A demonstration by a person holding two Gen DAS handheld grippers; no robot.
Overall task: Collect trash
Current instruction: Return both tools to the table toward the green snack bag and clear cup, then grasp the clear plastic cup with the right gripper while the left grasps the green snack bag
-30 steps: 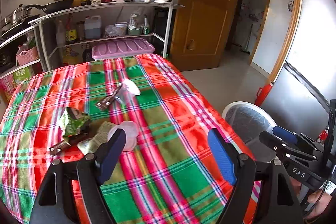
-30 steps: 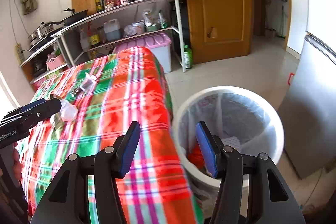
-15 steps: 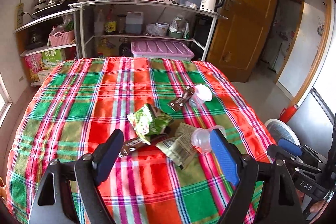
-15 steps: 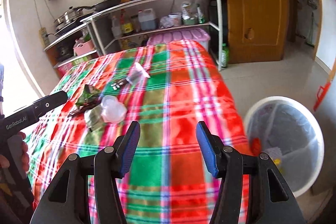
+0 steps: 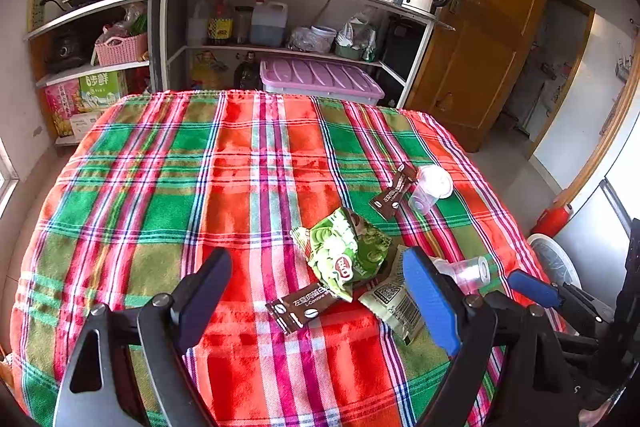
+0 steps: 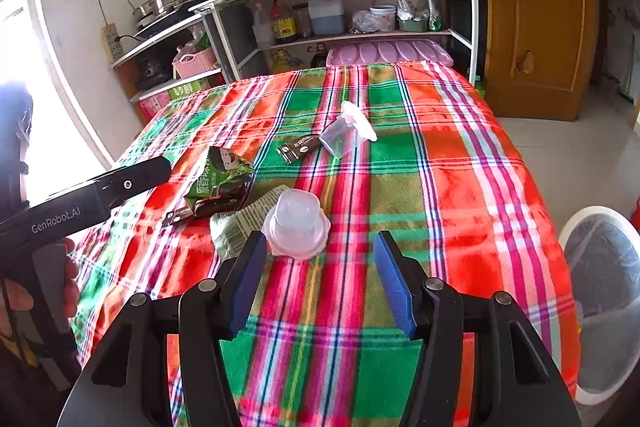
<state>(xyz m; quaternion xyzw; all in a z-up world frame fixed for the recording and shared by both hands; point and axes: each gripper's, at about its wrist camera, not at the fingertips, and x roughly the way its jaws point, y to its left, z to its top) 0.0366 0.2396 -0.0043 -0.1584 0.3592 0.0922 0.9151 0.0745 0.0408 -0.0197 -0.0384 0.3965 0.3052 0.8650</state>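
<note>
A: Largest items?
B: Plaid-covered counter [image 5: 168, 187]; white bin [image 6: 600, 291] beside its right edge.
A: Trash?
B: Green snack bag [image 5: 344, 251], two brown sachets, a clear cup [image 6: 296, 223] lie mid-counter.
A: Grippers?
B: Left gripper [image 5: 316, 291] fingers opening, nothing held; right gripper [image 6: 320, 275] fingers wide apart, empty, just short of the cup.

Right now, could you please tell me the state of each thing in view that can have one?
left gripper: jaws opening, nothing between them
right gripper: open, empty
near clear cup: upside down on the tablecloth
far clear cup: tipped on its side
green snack bag: crumpled, torn open
trash bin: lined, uncovered, beside the table
wooden door: shut
</note>
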